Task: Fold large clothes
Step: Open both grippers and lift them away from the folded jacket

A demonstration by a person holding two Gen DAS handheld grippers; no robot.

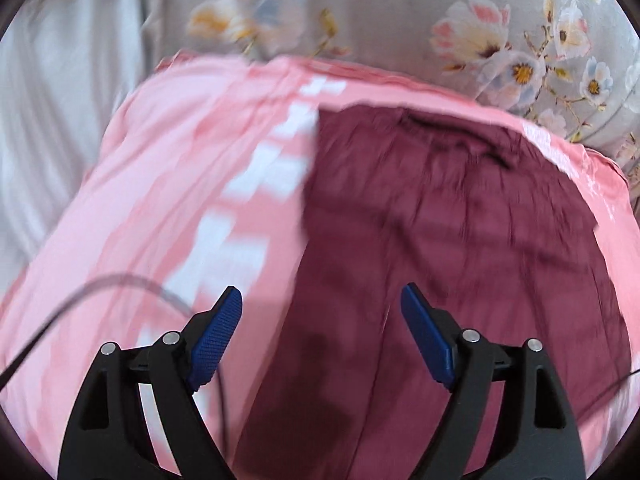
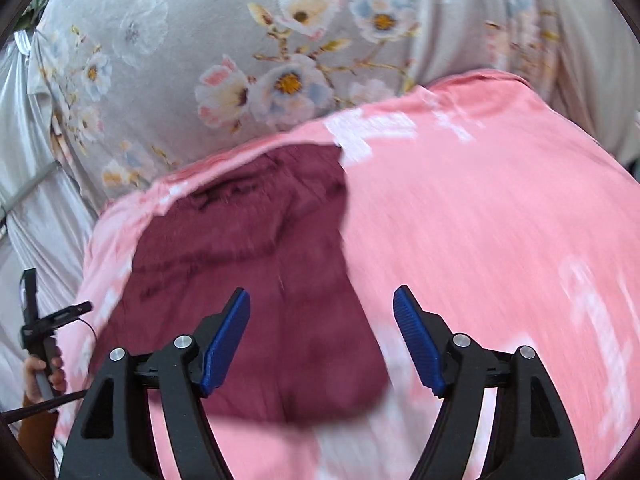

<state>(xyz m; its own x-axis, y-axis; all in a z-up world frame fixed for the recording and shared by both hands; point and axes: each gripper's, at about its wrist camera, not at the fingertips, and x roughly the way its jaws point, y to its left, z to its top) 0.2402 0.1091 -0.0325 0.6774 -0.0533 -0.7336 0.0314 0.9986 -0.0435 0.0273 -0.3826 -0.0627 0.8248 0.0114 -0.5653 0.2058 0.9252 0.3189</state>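
Both grippers hang above the work with nothing between their pads: the left gripper (image 1: 321,296) is spread wide, and the right gripper (image 2: 321,298) is equally spread. The task item, a maroon garment (image 1: 440,240), lies flat on a pink blanket with white markings (image 1: 180,184), which covers a bed dressed in a grey floral sheet (image 2: 168,80). Risk, as a judgement: both fabrics are soft and lie in contact, so a deep pinch at the garment's edge could catch the pink blanket as well and drag it into the fold. A pinch taken from only one layer could let the fold come out skewed or bunched. Both views are blurred, so edge positions are uncertain. A dark cable (image 1: 120,284) crosses the blanket near the left gripper and could snag. The garment's long axis appears to run near to far; its far end shows a gathered, wrinkled band, possibly a waistband, pointing toward the floral sheet.
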